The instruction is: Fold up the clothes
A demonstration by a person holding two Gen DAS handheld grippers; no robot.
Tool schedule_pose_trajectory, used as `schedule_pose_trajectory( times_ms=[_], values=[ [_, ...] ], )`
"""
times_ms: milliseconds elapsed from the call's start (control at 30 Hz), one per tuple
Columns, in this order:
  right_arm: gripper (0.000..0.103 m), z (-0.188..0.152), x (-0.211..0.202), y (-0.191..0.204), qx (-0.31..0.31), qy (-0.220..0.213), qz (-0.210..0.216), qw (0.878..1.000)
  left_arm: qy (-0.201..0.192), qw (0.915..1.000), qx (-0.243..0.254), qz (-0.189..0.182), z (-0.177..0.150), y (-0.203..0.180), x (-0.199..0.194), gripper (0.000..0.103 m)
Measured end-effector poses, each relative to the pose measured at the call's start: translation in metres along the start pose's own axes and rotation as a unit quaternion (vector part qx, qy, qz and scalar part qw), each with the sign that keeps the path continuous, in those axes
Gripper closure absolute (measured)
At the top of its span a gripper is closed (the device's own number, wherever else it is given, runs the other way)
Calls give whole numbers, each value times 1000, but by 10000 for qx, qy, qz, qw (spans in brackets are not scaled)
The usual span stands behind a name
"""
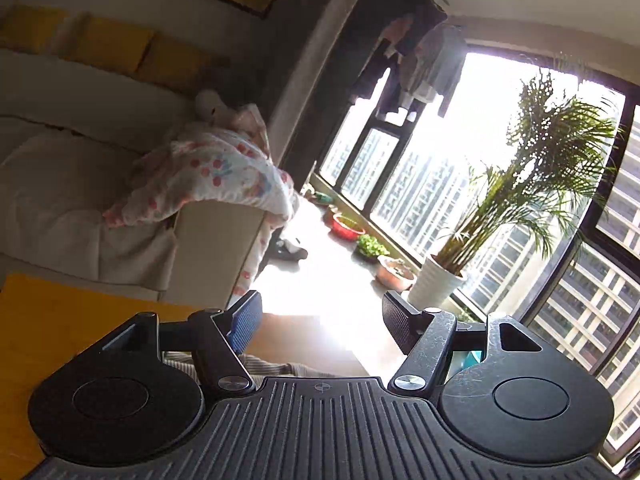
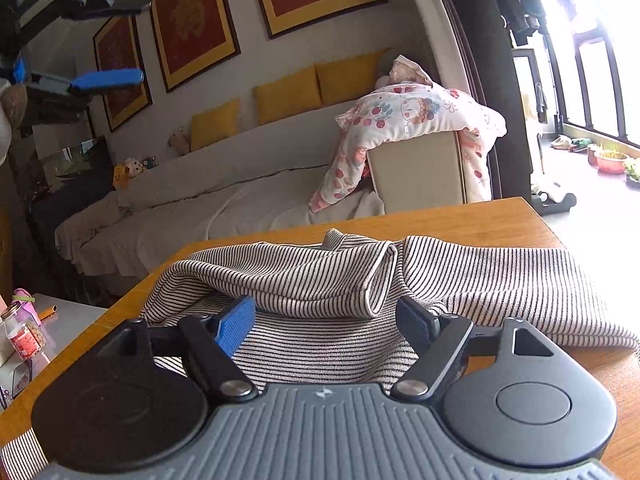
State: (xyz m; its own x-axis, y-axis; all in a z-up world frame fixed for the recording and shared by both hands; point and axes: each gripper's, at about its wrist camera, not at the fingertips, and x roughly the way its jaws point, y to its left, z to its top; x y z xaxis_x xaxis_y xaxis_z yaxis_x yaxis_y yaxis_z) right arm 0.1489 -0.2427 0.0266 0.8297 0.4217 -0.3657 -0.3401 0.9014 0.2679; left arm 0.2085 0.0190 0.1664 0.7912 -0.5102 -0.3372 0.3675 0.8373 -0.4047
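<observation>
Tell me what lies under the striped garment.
The striped garment lies on a wooden table, one sleeve folded back over its body. Bare wood shows beyond and beside it. Whatever sits beneath the cloth itself is covered and cannot be seen.

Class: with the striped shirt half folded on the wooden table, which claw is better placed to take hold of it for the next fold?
Probably the right claw: it is open, low over the striped shirt on the table. The left claw, also open, is raised and aimed toward the window.
</observation>
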Motion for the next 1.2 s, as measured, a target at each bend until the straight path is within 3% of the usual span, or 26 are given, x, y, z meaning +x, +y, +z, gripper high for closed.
schedule_pose_trajectory(
  times_ms=[100,133,167,200,267,367,433,500,533,667,800,900,967,1033,1067,1100,1133,1167,1200],
  values=[
    [25,3,1,-2,77,76,25,9999,288,9968,466,576,-44,22,10,20],
    [32,6,4,-3,114,157,39,9998,390,9940,667,776,-59,28,14,19],
    [49,11,9,-4,152,288,65,9994,503,9883,1005,1030,-77,33,19,19],
    [57,17,15,-6,242,402,67,9989,615,9809,1332,1277,-95,38,22,19],
    [61,32,29,-11,551,574,2,9968,842,9637,1845,1736,-123,48,29,19],
    [61,48,63,-14,650,781,-253,9945,1024,9538,1937,2057,-144,71,27,19],
    [62,46,89,-8,429,1023,-412,9930,1034,9537,1781,2192,-145,87,22,19],
    [80,45,108,2,168,1176,-487,9917,1042,9542,1613,2293,-142,101,17,19],
    [103,51,106,10,-26,1051,-434,9935,1041,9550,1523,2323,-140,107,12,19],
    [103,81,87,33,-636,411,-403,9963,1058,9436,1741,2609,-139,120,-2,18],
    [103,84,83,12,-468,780,-663,9936,942,9514,1647,2427,-142,122,-27,19],
    [96,68,84,-19,422,1104,-515,9917,627,9761,1406,1531,-128,107,-41,15],
    [70,59,89,-29,730,1046,-501,9906,442,9846,1317,1062,-121,97,-43,6],
    [56,54,100,-27,755,1140,-462,9895,271,9840,1514,895,-116,81,-28,6],
    [55,53,103,-20,582,1156,-423,9907,214,9821,1625,924,-116,76,-19,6],
    [58,53,105,-13,409,1171,-383,9915,160,9809,1699,933,-115,71,-11,6],
    [87,53,108,-6,235,1186,-344,9921,123,9826,1638,865,-114,69,-6,6],
    [99,56,107,1,61,1124,-309,9932,91,9845,1567,779,-113,68,-1,6],
    [99,63,99,6,-115,953,-281,9950,89,9872,1464,627,-112,68,1,5]
  ],
)
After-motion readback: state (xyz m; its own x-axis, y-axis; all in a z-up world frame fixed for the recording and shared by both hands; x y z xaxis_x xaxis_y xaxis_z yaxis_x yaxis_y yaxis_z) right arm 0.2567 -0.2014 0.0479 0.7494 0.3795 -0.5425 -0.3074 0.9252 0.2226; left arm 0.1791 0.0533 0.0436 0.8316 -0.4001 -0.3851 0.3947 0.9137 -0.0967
